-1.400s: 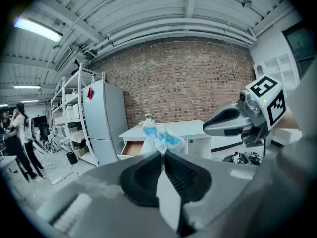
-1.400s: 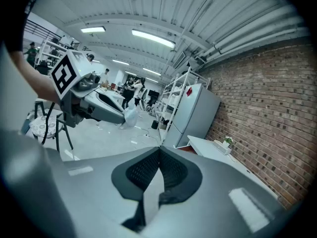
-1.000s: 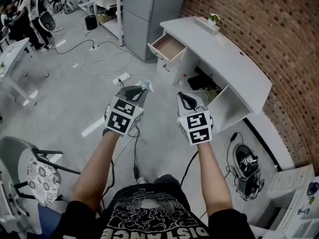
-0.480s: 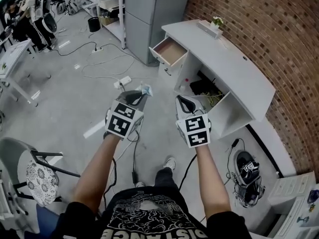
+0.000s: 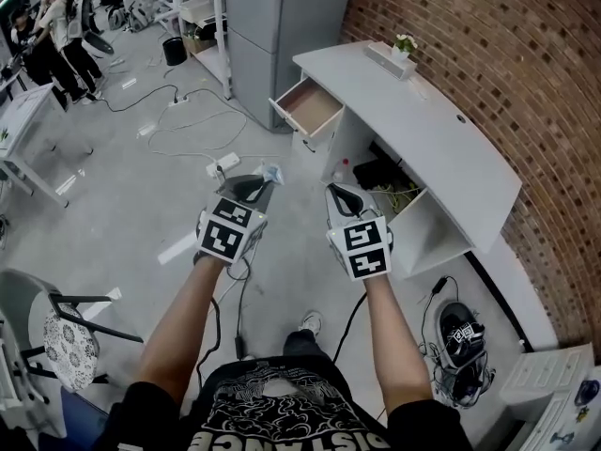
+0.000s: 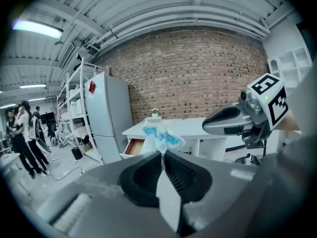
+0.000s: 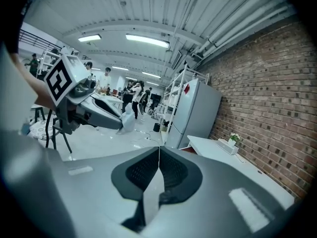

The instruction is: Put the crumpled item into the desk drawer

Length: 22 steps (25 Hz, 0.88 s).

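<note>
Concrete floor (image 5: 131,195), brick wall (image 5: 507,54) behind a white desk (image 5: 451,148); its drawer (image 5: 310,109) stands pulled open, well ahead of us. Left gripper (image 5: 264,181) is clenched on the crumpled item (image 6: 159,137), a white-and-blue wad pinched by its lower edge so the bulk pokes past the tips. It hangs in the air, well apart from the drawer. Right gripper (image 5: 336,192) has its jaws pressed together on nothing and is held level beside the left. We judge it idle because the drawer needs no pulling. Carry under way; approach and release over the drawer not yet done.
</note>
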{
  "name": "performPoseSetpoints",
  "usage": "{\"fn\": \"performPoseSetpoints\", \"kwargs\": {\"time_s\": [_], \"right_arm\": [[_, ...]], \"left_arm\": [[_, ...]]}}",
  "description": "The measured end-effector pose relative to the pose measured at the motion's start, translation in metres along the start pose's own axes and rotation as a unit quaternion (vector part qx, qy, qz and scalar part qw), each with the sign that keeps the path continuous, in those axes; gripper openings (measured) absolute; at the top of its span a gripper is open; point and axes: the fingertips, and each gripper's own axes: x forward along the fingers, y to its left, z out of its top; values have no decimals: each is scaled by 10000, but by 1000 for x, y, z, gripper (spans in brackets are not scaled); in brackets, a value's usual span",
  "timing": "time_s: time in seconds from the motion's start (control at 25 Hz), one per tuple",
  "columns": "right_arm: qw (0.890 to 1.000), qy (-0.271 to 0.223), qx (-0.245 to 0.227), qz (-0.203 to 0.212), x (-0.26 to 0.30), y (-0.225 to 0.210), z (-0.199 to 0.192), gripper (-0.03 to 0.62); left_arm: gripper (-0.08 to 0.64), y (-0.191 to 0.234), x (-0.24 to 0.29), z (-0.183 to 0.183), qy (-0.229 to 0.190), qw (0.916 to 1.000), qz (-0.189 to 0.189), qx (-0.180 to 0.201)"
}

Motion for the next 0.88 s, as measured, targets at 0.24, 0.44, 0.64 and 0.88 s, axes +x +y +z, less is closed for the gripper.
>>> {"fn": "performPoseSetpoints", "kwargs": {"time_s": [0.24,0.44,0.64,0.88], "right_arm": [[9999,-52,68,137,17,-47,-9,5],[9996,-51,173,237,32,-78,-20,5],[9992,-50,184,359,48,-106,-26,5],[9985,-39,231,489,61,-131,-35,5]], "left_arm": [[28,1,43,11,93,9997,208,-129],[28,4,71,18,171,9991,342,-202],[28,9,98,29,193,9983,470,-300],[28,10,123,44,214,9973,607,-354]]}}
